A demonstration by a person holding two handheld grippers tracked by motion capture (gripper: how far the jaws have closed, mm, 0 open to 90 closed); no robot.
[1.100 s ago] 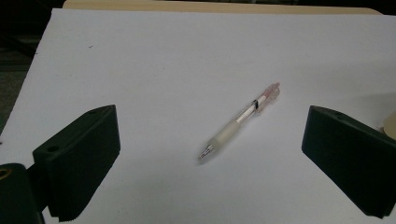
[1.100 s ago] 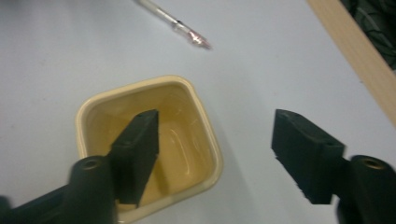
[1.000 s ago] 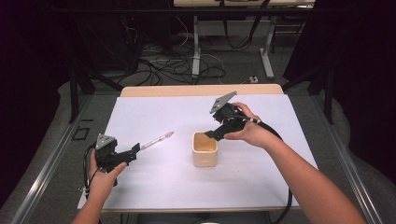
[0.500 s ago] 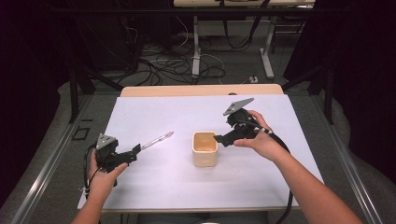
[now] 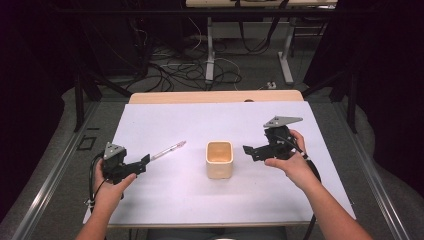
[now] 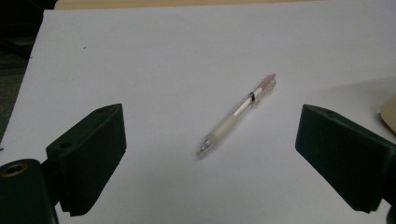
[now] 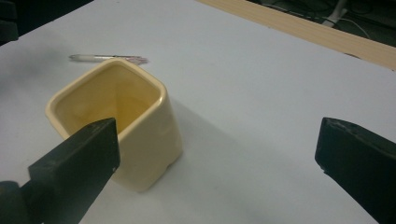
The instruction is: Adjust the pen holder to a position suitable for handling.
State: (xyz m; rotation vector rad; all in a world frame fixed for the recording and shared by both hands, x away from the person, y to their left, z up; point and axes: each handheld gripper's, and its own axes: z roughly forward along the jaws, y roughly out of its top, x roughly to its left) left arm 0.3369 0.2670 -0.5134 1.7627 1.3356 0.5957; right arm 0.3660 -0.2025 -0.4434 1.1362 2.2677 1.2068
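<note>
A clear pen (image 5: 168, 150) with a white grip lies slantwise on the white table top (image 5: 200, 125). My left gripper (image 5: 141, 165) rests just short of its near end, open. In the left gripper view the pen (image 6: 236, 114) lies ahead between the wide-apart jaws of that gripper (image 6: 212, 140), untouched. A pale yellow square cup (image 5: 219, 159) stands upright and looks empty at the table's middle. To the cup's right, my right gripper (image 5: 250, 152) is open and points at it. In the right gripper view the cup (image 7: 140, 135) stands by the left jaw of that gripper (image 7: 219, 140).
A wooden strip (image 5: 215, 96) runs along the table's far edge. Beyond it, cables and desk legs (image 5: 210, 55) cover the floor. The pen (image 7: 107, 58) shows behind the cup in the right gripper view. Bare white surface lies around the cup and pen.
My right gripper has moved from above the cup's far right side to the right and lower, away from the cup. The left gripper, pen and cup have stayed put.
</note>
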